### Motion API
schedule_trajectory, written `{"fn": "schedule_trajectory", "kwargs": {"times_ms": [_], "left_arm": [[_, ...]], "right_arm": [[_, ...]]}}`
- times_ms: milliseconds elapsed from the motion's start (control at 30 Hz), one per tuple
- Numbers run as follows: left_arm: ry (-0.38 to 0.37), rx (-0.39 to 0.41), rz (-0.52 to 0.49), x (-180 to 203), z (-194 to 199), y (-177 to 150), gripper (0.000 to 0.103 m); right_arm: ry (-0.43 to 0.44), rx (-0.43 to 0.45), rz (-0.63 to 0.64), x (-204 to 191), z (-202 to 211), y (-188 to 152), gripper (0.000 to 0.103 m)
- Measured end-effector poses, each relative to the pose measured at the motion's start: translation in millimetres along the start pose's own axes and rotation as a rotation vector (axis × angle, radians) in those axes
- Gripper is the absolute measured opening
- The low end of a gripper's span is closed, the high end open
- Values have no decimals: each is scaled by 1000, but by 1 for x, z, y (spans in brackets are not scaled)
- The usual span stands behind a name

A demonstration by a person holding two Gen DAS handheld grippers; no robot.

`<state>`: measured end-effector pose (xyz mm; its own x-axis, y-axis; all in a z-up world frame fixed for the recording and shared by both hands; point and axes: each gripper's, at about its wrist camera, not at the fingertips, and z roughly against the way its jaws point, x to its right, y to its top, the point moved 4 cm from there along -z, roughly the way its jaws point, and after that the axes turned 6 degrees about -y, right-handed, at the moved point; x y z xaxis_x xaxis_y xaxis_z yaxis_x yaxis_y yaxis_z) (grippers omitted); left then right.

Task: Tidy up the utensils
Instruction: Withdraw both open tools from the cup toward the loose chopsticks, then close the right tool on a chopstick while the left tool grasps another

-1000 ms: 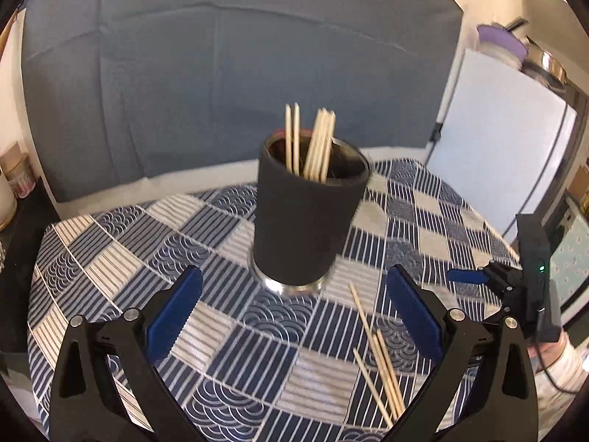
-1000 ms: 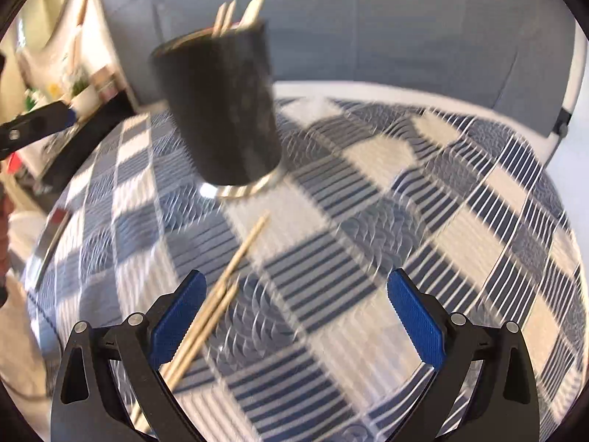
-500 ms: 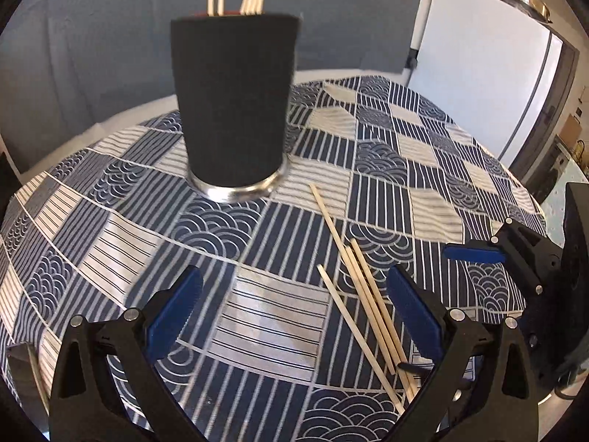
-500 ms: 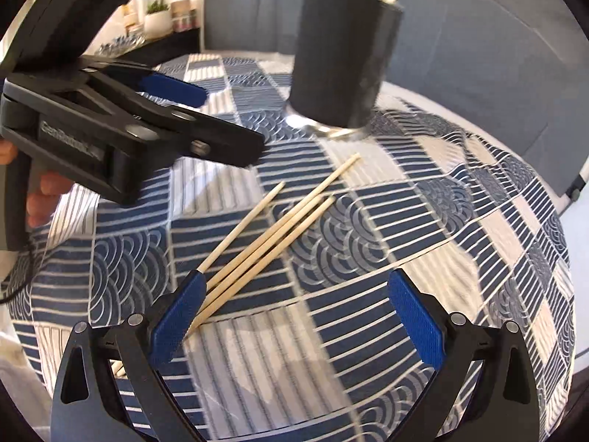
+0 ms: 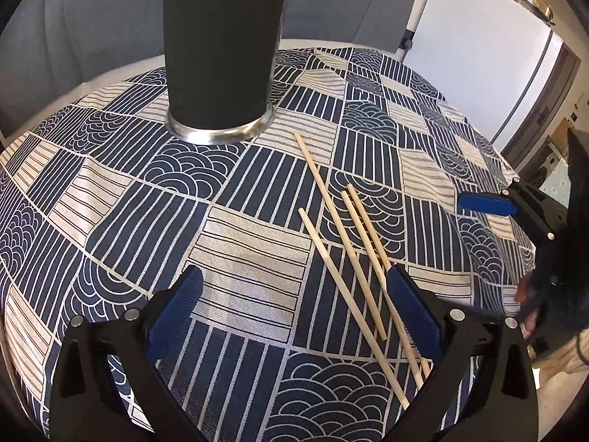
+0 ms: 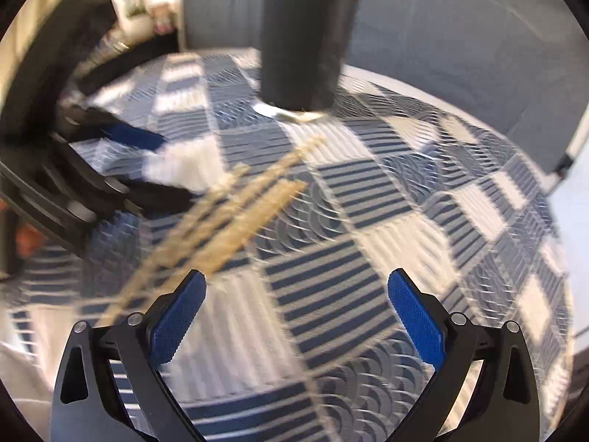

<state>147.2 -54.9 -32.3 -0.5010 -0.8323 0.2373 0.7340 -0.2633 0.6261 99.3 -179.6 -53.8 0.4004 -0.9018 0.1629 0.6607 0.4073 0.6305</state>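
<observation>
A black cup (image 5: 222,44) with a silver base stands on the blue and white patterned cloth (image 5: 257,258); in the right wrist view (image 6: 305,44) chopstick tips show above its rim. Several loose wooden chopsticks (image 5: 353,254) lie on the cloth, beside my left gripper's right finger. My left gripper (image 5: 294,305) is open and empty, low over the cloth. My right gripper (image 6: 296,313) is open and empty; the blurred chopsticks (image 6: 221,224) lie ahead of its left finger. The right gripper also shows at the right edge of the left wrist view (image 5: 515,210).
A grey backdrop (image 5: 92,18) rises behind the table. A white fridge (image 5: 478,59) stands at the right. The table's edge curves down close behind the right gripper. The left gripper (image 6: 103,169) fills the left of the right wrist view.
My left gripper has moved forward and down toward the cloth, so the cup and chopsticks look nearer. My right gripper is moving, blurring its view, with the chopsticks now near its left finger.
</observation>
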Motion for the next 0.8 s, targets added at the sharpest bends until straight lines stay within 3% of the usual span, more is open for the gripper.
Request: {"fn": "schedule_trajectory", "kwargs": {"times_ms": [67,200,333,533,800], "left_arm": [[20,-7,-17,3,-4,0,97],[86,-37,-44,3,-14,-3,97],[99,-15,-81,7,-16,-6,98],[109,-45,-124,6,-8,-19,98],[119,-122,-121,-11,12,-39,99]], "right_arm": [[12,6,23,-11,-3,0,95],[-56,54,93,-22,-4,-4,95],[-74,19,141,-19,-1,-7,95],[19,-92,53,1,-8,-8,95],[37,-189,-81,43,-15,-16,95]]}}
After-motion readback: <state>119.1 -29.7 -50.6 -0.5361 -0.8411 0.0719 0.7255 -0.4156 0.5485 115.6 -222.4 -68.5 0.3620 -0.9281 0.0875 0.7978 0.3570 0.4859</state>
